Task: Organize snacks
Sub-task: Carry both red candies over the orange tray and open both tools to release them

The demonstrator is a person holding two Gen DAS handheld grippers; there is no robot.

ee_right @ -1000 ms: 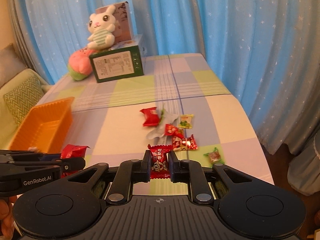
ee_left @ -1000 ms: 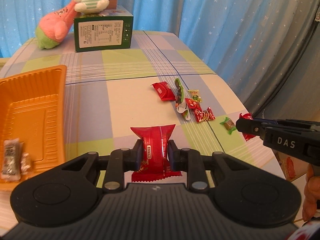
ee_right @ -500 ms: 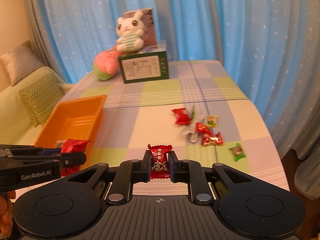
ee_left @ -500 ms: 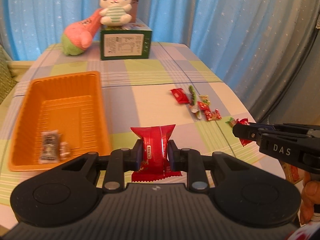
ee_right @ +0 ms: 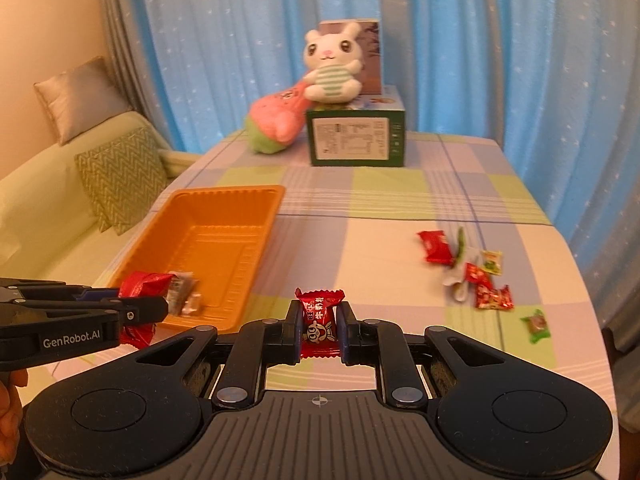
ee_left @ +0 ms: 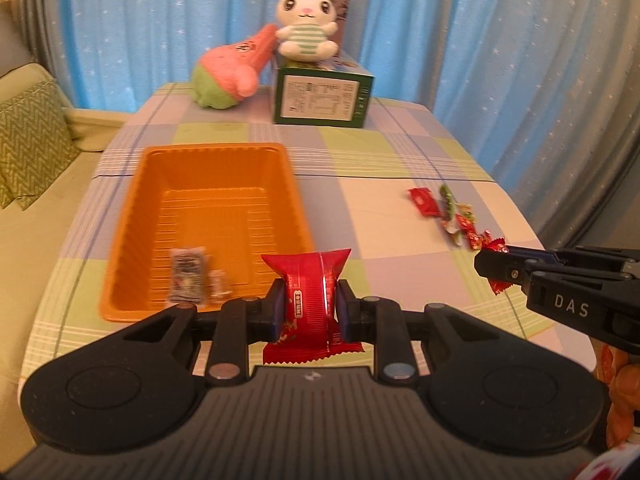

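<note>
The left hand-held gripper (ee_left: 309,307) is clamped on a red snack packet (ee_left: 306,280), its pads pressing the packet's two sides so that the crimped top sticks up above the fingers and the bottom edge hangs below them. It hangs over the checked counter (ee_left: 360,208) just beside the near right corner of the orange tray (ee_left: 132,208). In the right wrist view the same packet shows beside the tray's near end. The right hand-held gripper (ee_right: 320,330) is closed narrow on a small red candy (ee_right: 319,316) with a cartoon face printed on its wrapper, twisted ends showing above and below the pads; it is off to the right of the tray, above bare counter. The tray lies on the left part of the counter and holds two small things at its near end, a dark wrapped snack (ee_left: 186,274) and a little pale sweet (ee_left: 219,283) just beside it. Well apart to the right, a loose cluster of snacks (ee_right: 468,268) lies on the counter: red packets, a green-and-white wrapper, a yellow-green sweet, and a green candy (ee_right: 536,324) a little nearer the edge. At the far end stand a green box (ee_right: 356,136) with a plush rabbit (ee_right: 332,68) sitting on it and a pink-and-green plush (ee_right: 276,120) leaning beside. Blue star-printed curtains (ee_right: 480,40) hang behind.
</note>
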